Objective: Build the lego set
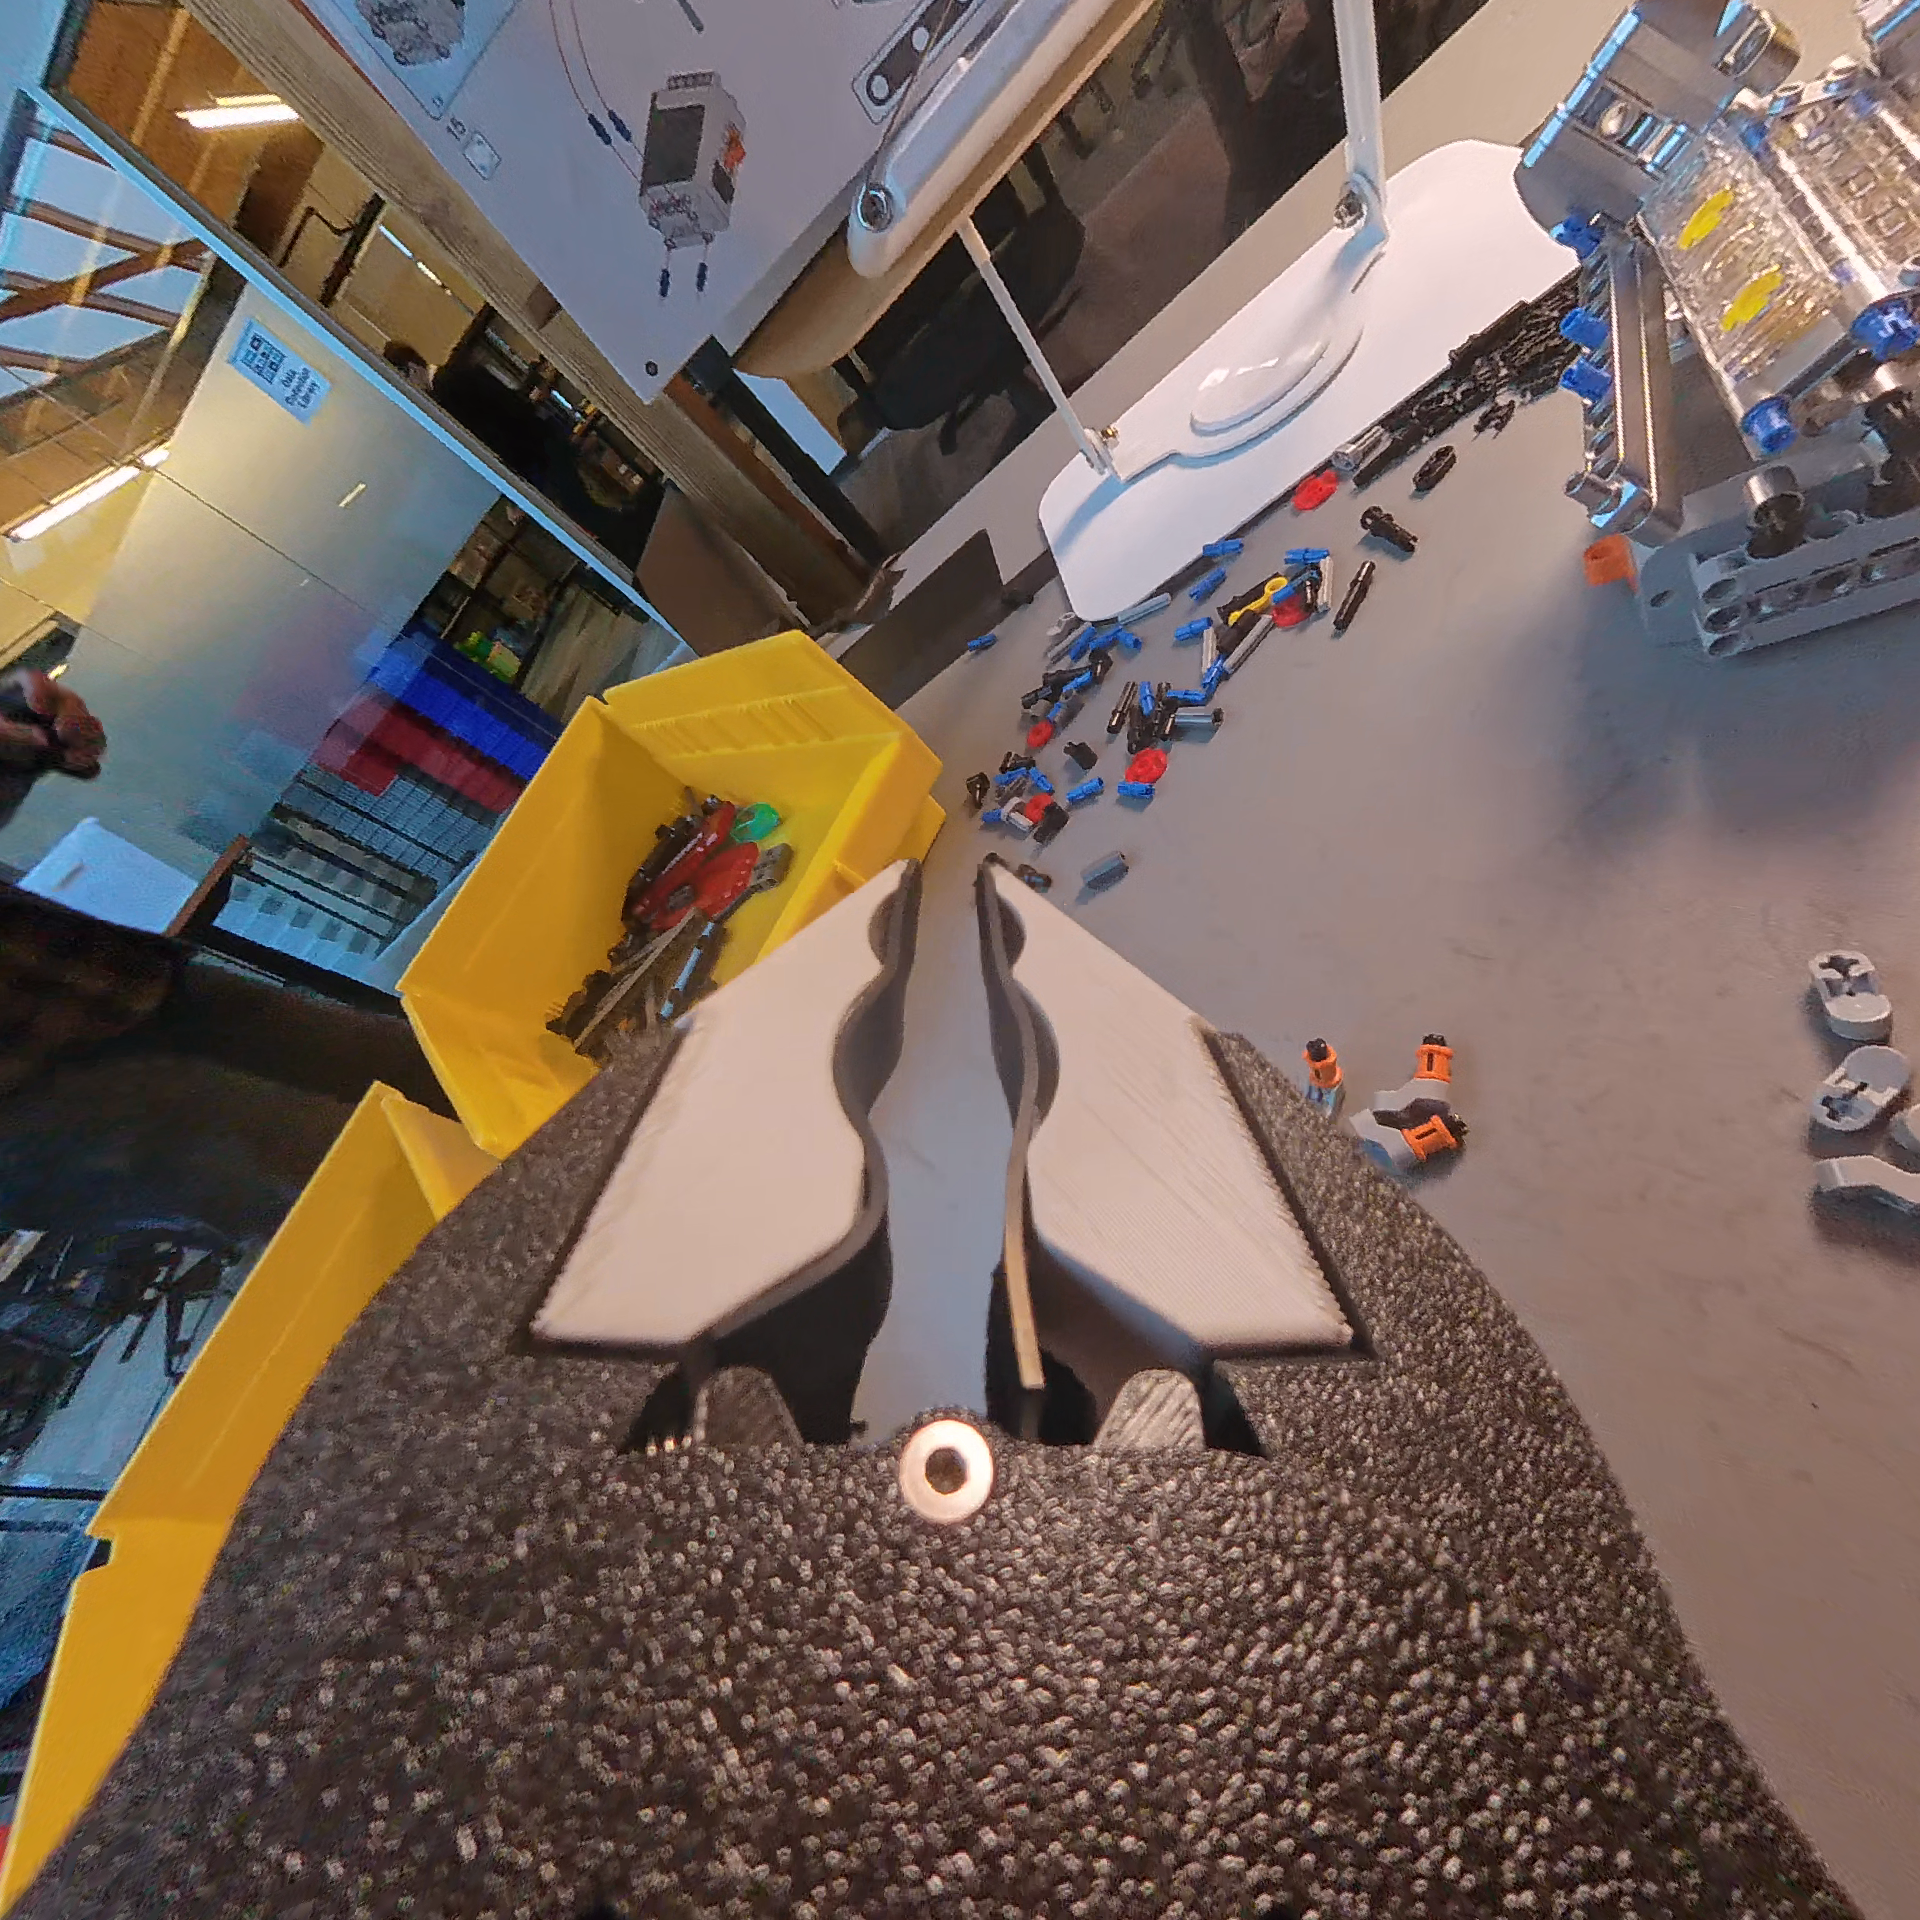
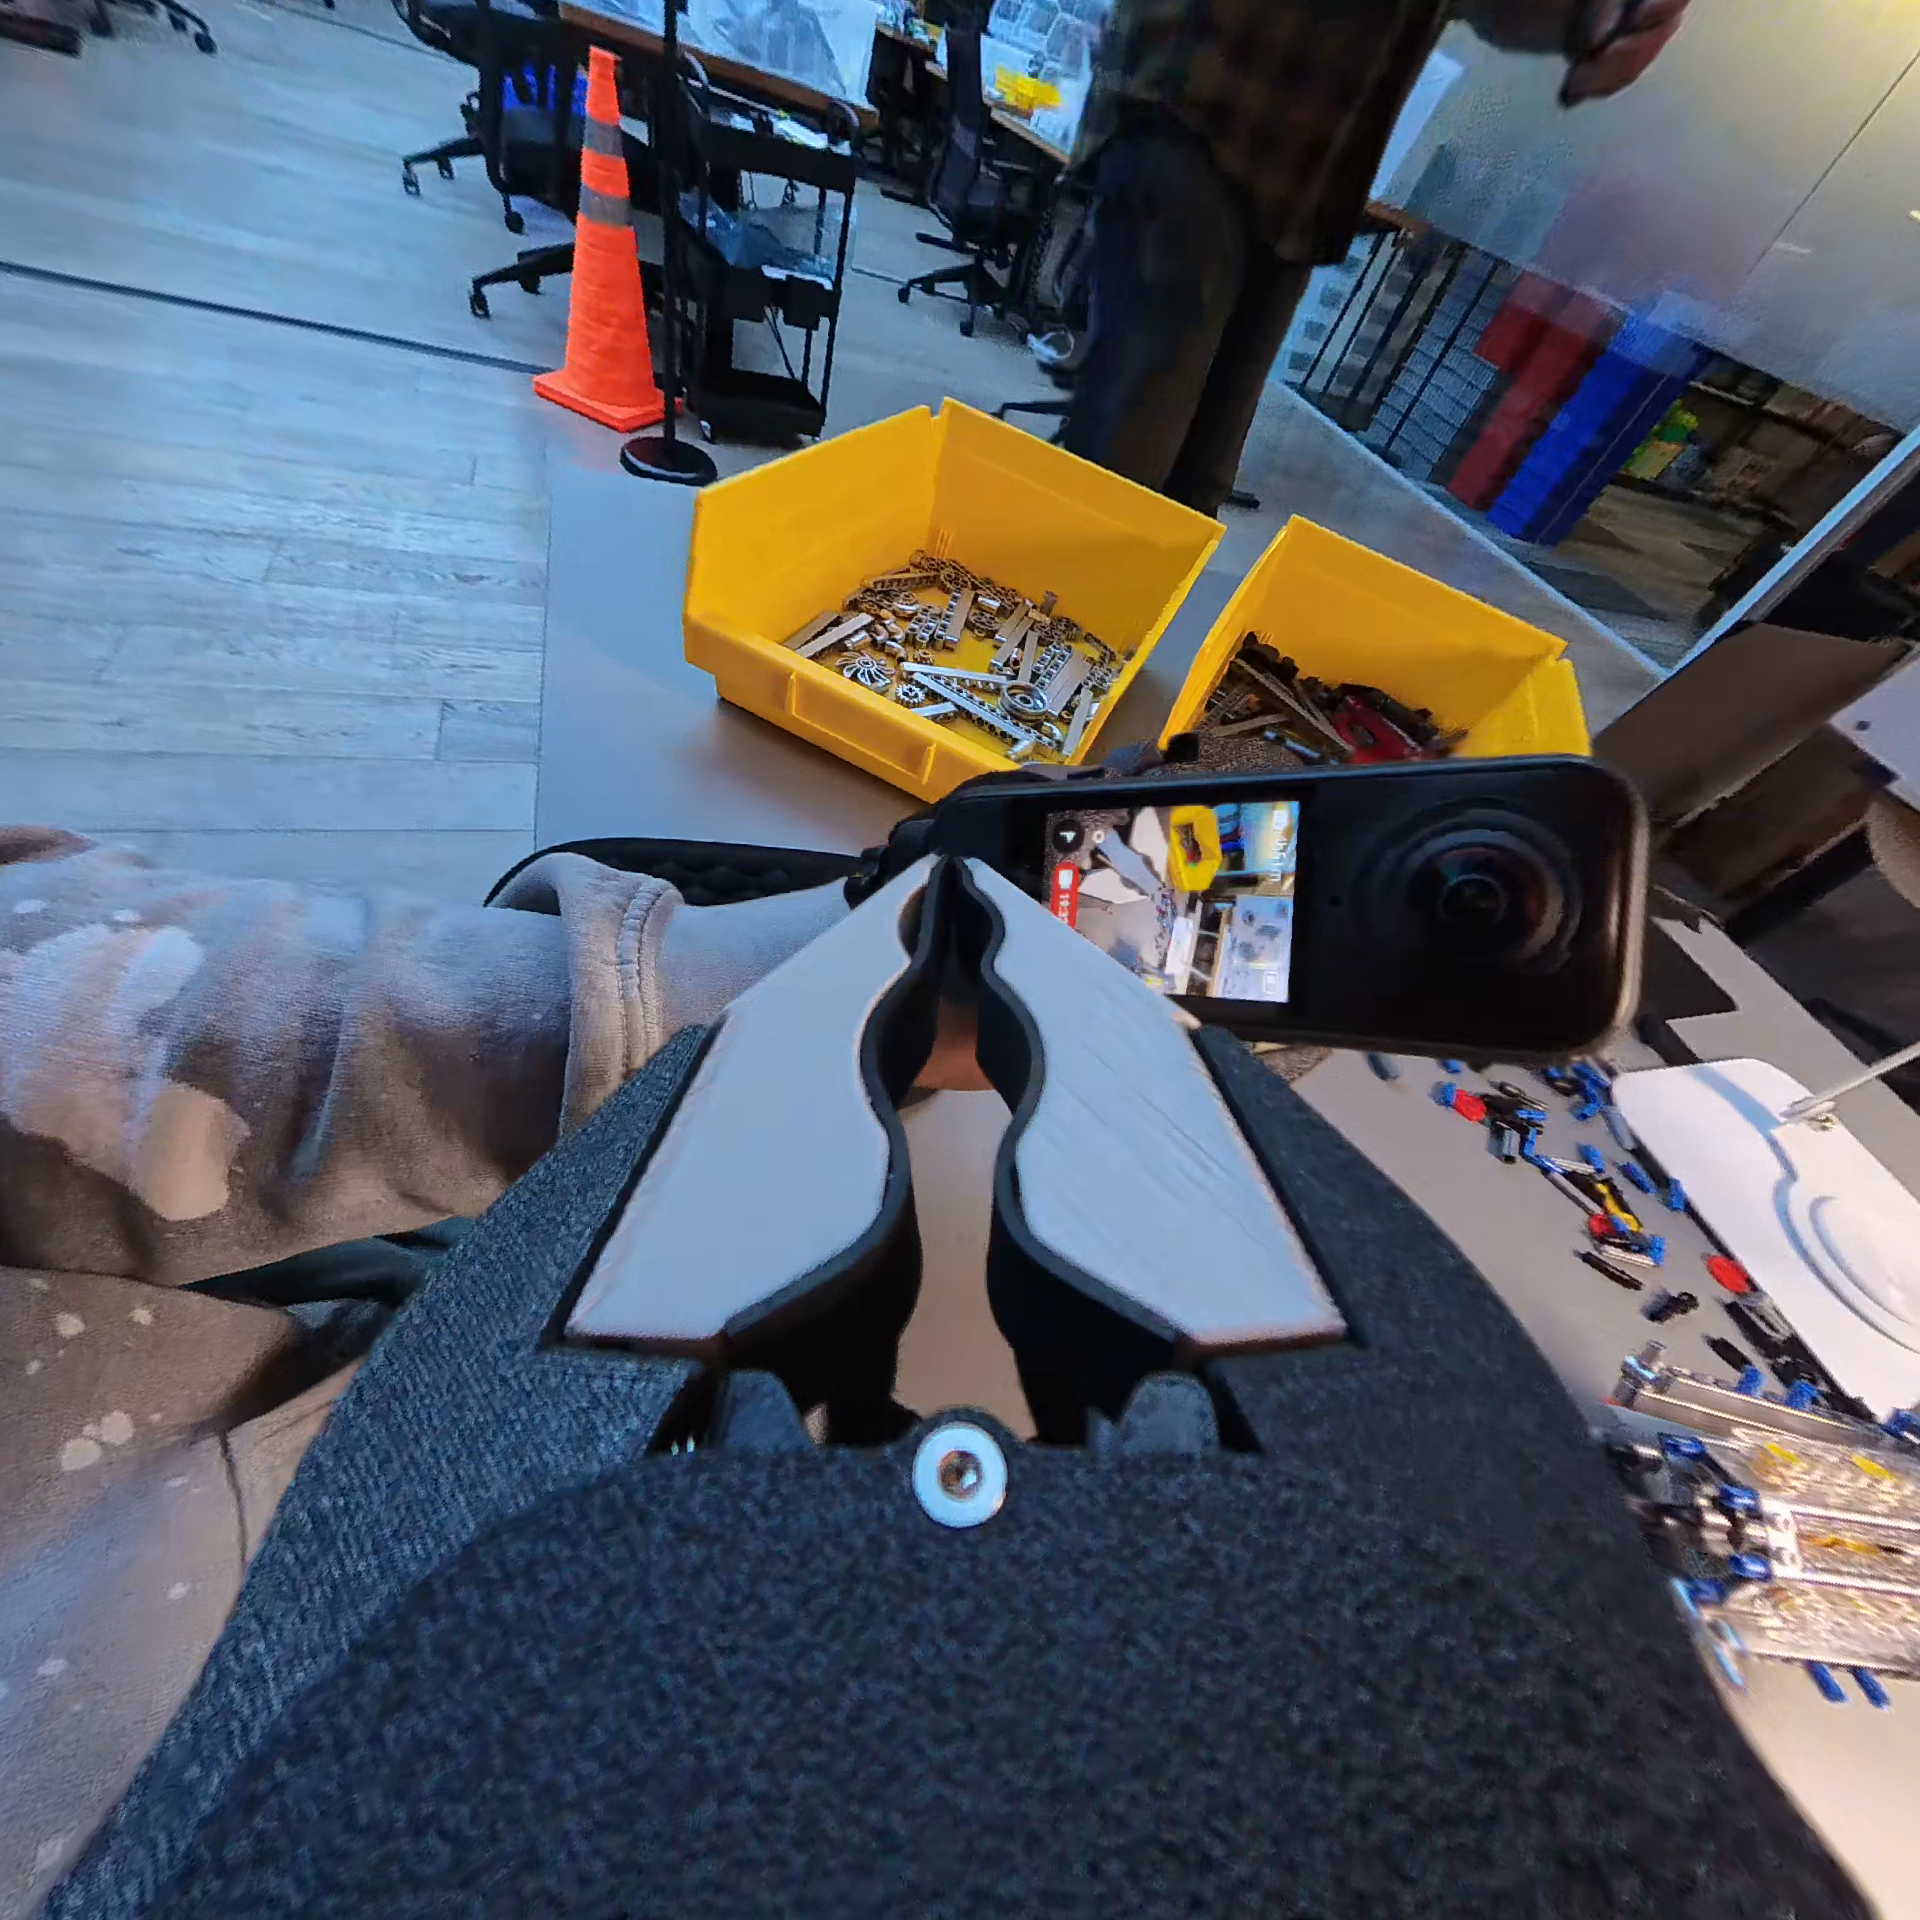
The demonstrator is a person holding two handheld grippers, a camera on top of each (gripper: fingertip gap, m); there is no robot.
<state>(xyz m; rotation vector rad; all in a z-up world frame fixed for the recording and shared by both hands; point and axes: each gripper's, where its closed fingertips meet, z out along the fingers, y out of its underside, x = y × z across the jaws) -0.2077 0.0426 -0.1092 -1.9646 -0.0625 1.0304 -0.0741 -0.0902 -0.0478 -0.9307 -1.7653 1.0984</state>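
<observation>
Fingers of the left hand-held gripper (image 1: 948, 878) stand almost together with only a narrow slit between them, holding nothing, above the grey worktop (image 1: 1455, 935). Just beyond lie scattered small blue, black and red pins (image 1: 1122, 727); a yellow bin (image 1: 665, 790) with red and dark parts is beside them. The right hand-held gripper (image 2: 951, 873) is nearly closed and empty too, its tips close to a black camera (image 2: 1351, 904). Behind stands another yellow bin (image 2: 831, 582) with grey parts.
</observation>
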